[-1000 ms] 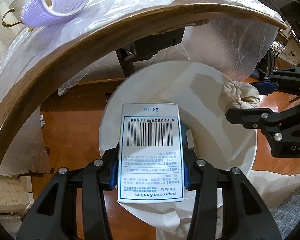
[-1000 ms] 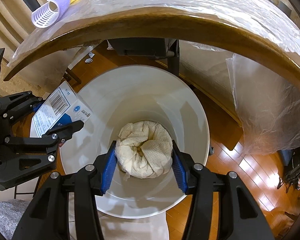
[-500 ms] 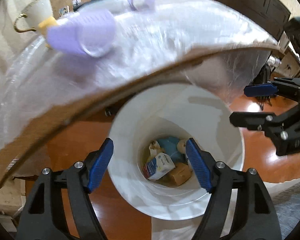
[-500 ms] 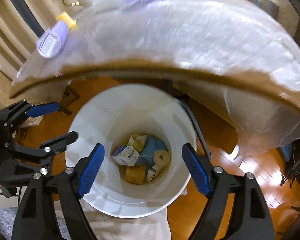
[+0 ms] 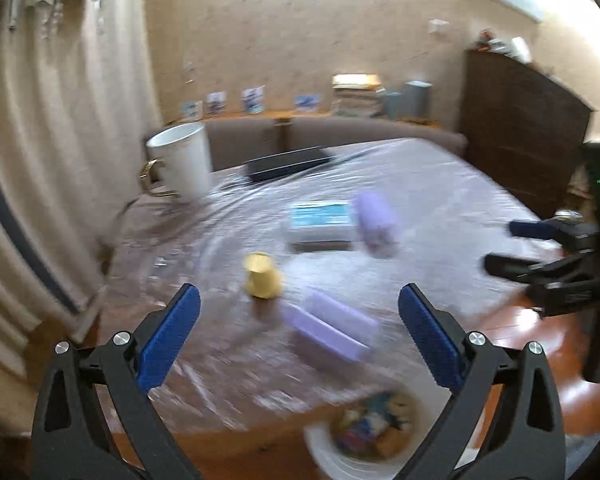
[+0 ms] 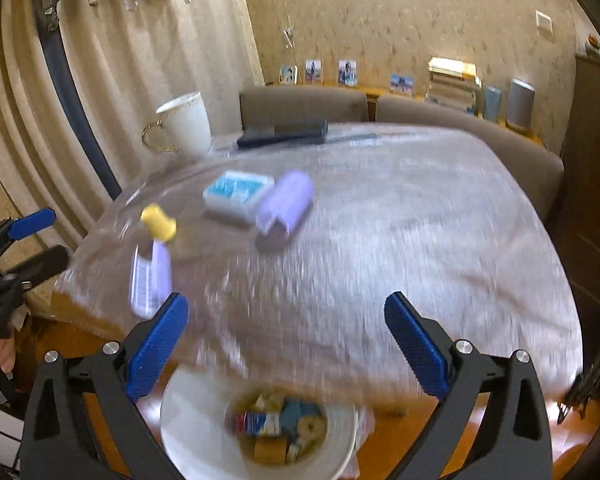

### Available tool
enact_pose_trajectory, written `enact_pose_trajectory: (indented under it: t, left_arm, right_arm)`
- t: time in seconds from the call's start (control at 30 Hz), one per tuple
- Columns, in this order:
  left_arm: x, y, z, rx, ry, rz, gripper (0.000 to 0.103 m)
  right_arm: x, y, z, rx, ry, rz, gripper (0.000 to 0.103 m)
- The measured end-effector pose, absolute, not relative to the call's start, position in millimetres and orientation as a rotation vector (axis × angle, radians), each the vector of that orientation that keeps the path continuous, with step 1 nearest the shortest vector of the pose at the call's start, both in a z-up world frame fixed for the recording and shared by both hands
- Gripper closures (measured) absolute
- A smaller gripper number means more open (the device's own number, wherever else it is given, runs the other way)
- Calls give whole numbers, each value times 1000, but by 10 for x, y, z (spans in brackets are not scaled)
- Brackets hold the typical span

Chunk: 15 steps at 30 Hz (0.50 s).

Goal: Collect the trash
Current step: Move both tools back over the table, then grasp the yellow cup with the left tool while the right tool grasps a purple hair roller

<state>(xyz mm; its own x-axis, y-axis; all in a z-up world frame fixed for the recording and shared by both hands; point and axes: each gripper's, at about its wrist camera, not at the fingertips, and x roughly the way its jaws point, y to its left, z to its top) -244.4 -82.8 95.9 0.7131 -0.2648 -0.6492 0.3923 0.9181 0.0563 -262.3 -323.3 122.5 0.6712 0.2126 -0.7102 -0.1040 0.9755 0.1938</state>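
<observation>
Both views are motion-blurred. My left gripper (image 5: 299,320) is open and empty, raised above the near edge of the plastic-covered table (image 5: 440,184). My right gripper (image 6: 286,328) is open and empty too. The white trash bin (image 6: 188,412) stands on the floor below the table edge, with mixed trash inside; it also shows in the left wrist view (image 5: 320,446). On the table lie two purple hair rollers (image 5: 332,326) (image 5: 376,220), a yellow cap-like piece (image 5: 261,276) and a blue-and-white box (image 5: 320,222).
A white mug (image 5: 182,162) with a gold handle and a dark flat case (image 5: 288,162) sit at the table's far side. Chairs (image 6: 304,106) stand behind the table. A curtain (image 5: 60,140) hangs at the left, a dark cabinet (image 5: 520,140) at the right.
Both grippers opened over the bin, dropping the medicine box and the crumpled paper into it. Both then rose from the bin to above the tabletop.
</observation>
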Motion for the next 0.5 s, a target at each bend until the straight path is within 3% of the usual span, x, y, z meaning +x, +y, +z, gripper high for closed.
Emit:
enact_pose_trajectory:
  t: [0.33,0.5]
  left_arm:
    - [-1663,-690,412,138,852,-305,3]
    - [-1550,-672,339,140,869,-324,20]
  right_arm:
    - [-1765,-3062,945,182,895,164,7]
    - [-1531,-2947,786,175,945,168,26]
